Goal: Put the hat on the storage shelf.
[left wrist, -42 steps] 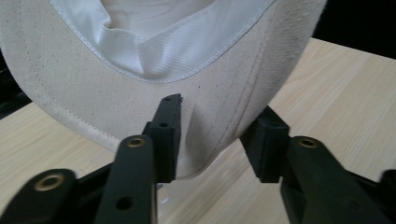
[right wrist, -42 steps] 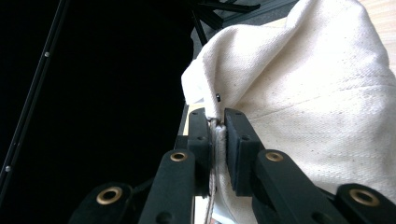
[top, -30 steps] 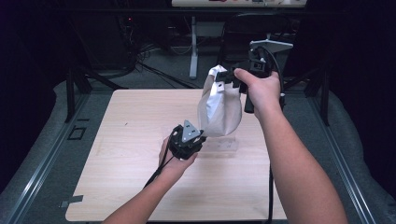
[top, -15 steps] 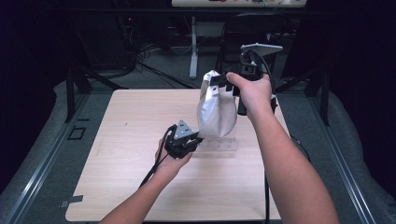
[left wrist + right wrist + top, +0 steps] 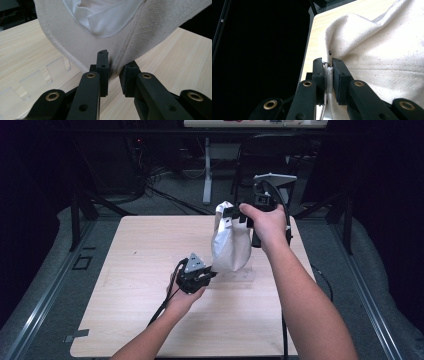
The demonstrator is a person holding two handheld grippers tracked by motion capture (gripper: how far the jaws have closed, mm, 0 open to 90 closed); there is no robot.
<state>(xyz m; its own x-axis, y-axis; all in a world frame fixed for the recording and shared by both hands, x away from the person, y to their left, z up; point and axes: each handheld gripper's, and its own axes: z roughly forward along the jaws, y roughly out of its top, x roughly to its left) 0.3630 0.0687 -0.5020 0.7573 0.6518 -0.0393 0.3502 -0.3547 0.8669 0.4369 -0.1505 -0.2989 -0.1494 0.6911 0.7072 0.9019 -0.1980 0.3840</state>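
Note:
An off-white canvas piece (image 5: 230,247) with a white lining hangs above the wooden table (image 5: 140,250). My right gripper (image 5: 232,215) is shut on its stitched top edge, and the canvas (image 5: 387,50) is pinched flat between the jaws of that gripper (image 5: 328,65). My left gripper (image 5: 207,270) sits low, at the hanging bottom tip. In the left gripper view the canvas (image 5: 75,32) narrows into a fold that is squeezed between the jaws of the left gripper (image 5: 115,67).
A clear plastic rack (image 5: 235,276) with cut slots (image 5: 37,77) lies flat on the table just under the canvas. Dark floor, metal frames and cables surround the table. The table's far edge (image 5: 308,50) runs beside the right gripper.
The right hand has carried the canvas a little to the left and slightly lower. The left gripper has stayed at the bottom of the canvas, almost still.

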